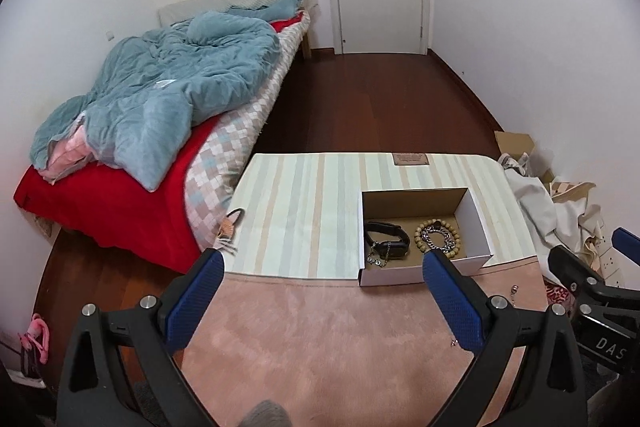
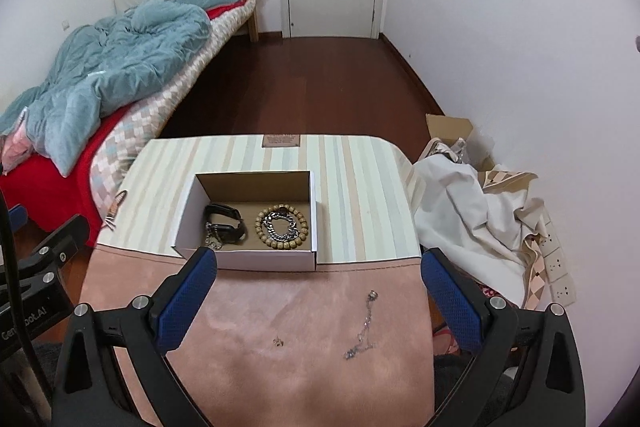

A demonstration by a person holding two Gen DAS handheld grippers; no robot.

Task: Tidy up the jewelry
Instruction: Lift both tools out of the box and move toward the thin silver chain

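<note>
A white cardboard box (image 2: 248,259) (image 1: 476,231) stands on the table where the striped cloth meets the pink cloth. Inside lie a black watch (image 2: 225,223) (image 1: 387,239), a wooden bead bracelet (image 2: 301,223) (image 1: 437,239) and a silver chain bracelet (image 2: 282,227). On the pink cloth (image 2: 280,367) lie a thin silver chain (image 2: 363,330) and a small earring (image 2: 277,341). My right gripper (image 2: 319,273) is open and empty, above and just behind them. My left gripper (image 1: 323,275) is open and empty, left of the box.
A bed with a blue duvet (image 1: 168,87) and red blanket stands to the left. A pile of white cloth (image 2: 472,219) and a power strip (image 2: 558,267) lie right of the table. A small pink charm (image 1: 229,227) hangs at the table's left edge.
</note>
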